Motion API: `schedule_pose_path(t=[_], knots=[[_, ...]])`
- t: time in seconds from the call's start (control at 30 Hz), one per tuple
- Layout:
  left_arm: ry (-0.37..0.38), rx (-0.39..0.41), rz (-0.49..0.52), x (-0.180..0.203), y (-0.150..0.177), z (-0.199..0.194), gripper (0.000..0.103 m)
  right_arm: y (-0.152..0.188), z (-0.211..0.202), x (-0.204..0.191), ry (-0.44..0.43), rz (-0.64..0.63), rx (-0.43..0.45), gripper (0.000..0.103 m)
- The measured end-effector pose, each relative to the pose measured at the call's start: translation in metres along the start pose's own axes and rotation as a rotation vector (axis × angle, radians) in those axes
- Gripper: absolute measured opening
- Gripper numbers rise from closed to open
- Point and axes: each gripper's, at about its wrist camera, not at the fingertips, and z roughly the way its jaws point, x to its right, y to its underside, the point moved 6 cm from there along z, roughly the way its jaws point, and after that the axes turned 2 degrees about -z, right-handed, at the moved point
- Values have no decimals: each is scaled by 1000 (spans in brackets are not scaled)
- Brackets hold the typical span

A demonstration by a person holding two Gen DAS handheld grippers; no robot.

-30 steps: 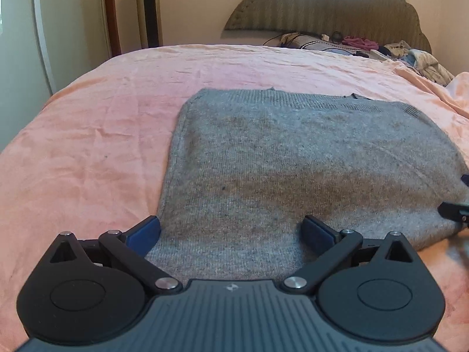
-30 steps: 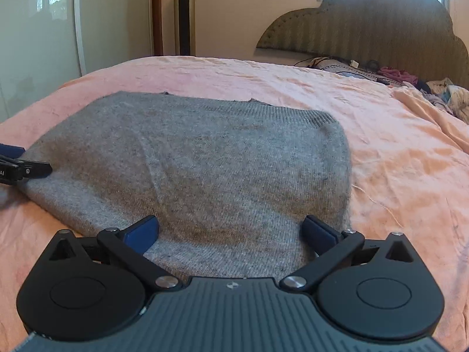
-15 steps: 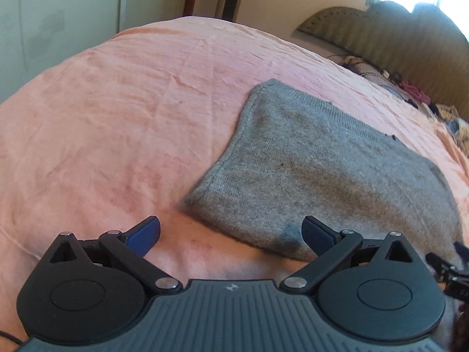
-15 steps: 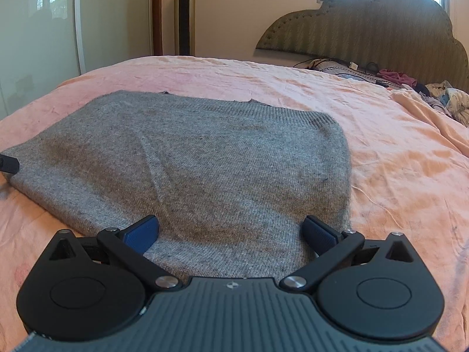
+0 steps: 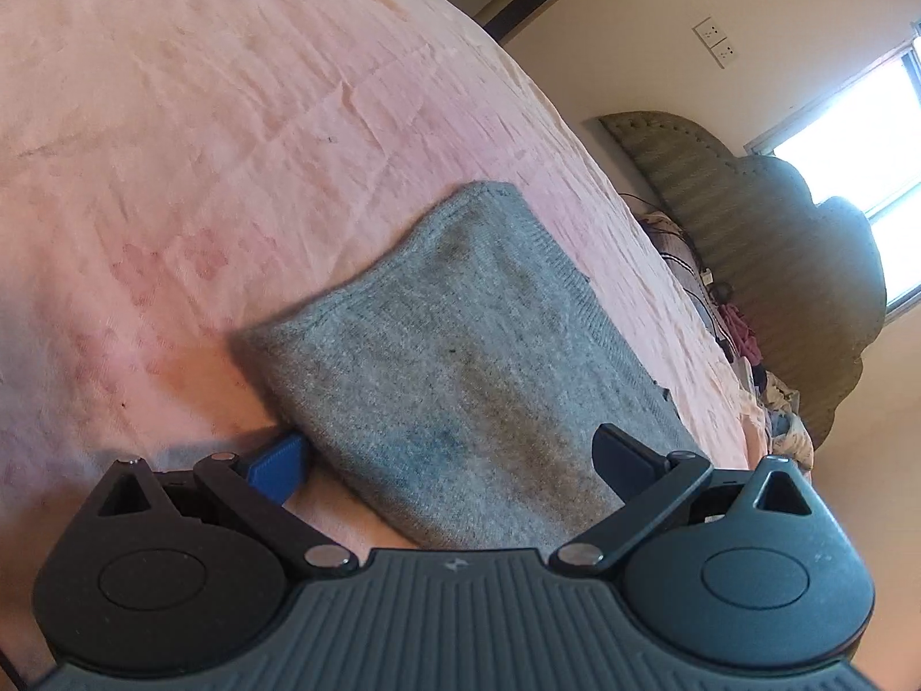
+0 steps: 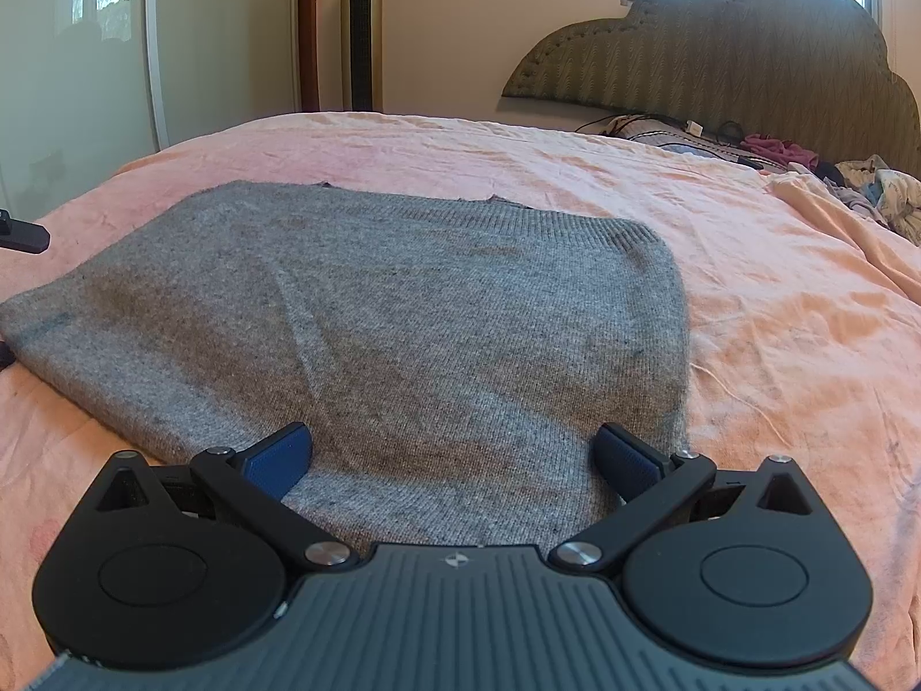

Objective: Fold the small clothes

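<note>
The grey sweater (image 6: 403, 334) lies flat on the pink bed (image 6: 777, 299), already folded into a rough rectangle. My right tool (image 6: 455, 455) hangs spread wide over the sweater's near edge, gripping nothing. My left tool (image 5: 455, 455), tilted, gapes over the sweater's left corner, one finger (image 5: 279, 460) just outside its edge. The headboard (image 6: 748, 57) stands beyond the sweater.

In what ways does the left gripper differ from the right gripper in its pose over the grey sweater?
The left gripper is rolled sideways, so its view tilts, while the right gripper sits level. The left gripper straddles the grey sweater at its near left corner, one finger over the pink bedsheet; the right gripper has both fingers over the knit. Both are open and hold nothing.
</note>
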Motion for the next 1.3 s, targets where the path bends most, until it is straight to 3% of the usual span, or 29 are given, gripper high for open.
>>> schedule_pose_path(t=[0.17,0.3,0.8,0.9,1.03,1.07,1.13,1.3], knots=[[-17,18,-5,0,-2,2,102,0,0,-1,0,4,0,103],[-37,32,-1,-1,-2,1,93,0,0,-1,0,5,0,103],[-24,53,-38,-5,-4,-1,92,0,0,-1,0,5,1,103],[-64,50,-26,-7,-6,3,53,0,0,-1,0,5,1,103],[-62,54,-31,-10,-10,5,48,0,0,-1,-1,6,1,103],[-75,58,-27,-10,-10,5,43,0,0,0,-1,6,1,103],[-133,44,5,-13,-9,10,7,0,0,0,-2,6,1,103],[-207,73,140,7,-6,11,5,-1,0,1,-11,22,6,103]])
